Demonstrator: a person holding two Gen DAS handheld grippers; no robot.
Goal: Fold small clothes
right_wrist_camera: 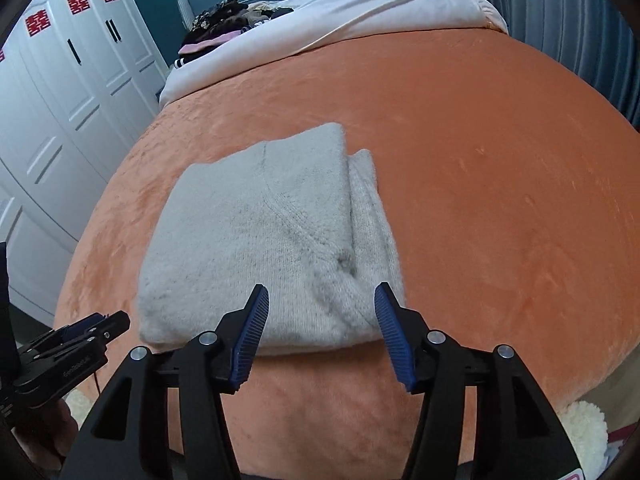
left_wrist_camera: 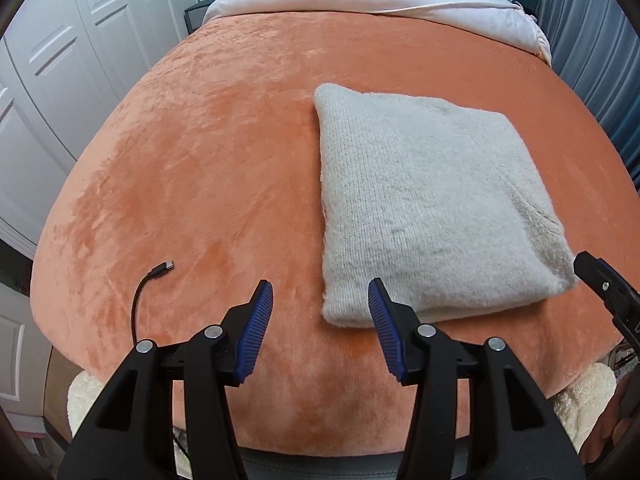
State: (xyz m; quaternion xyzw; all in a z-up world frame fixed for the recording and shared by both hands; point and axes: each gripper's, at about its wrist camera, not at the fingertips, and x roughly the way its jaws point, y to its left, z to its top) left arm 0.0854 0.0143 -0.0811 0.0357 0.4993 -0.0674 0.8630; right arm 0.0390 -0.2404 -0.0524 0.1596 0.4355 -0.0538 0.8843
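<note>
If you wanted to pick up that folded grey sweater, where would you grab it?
Probably the near edge of the grey sweater, coming in low from the front. The folded layers stack thick there, facing the open right gripper.

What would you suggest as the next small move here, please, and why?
Probably draw both grippers back: the sweater already lies folded in a neat block on the blanket, and the left gripper and right gripper are open and empty at its near edge. A strip sticking out on its right side could be tucked first.
</note>
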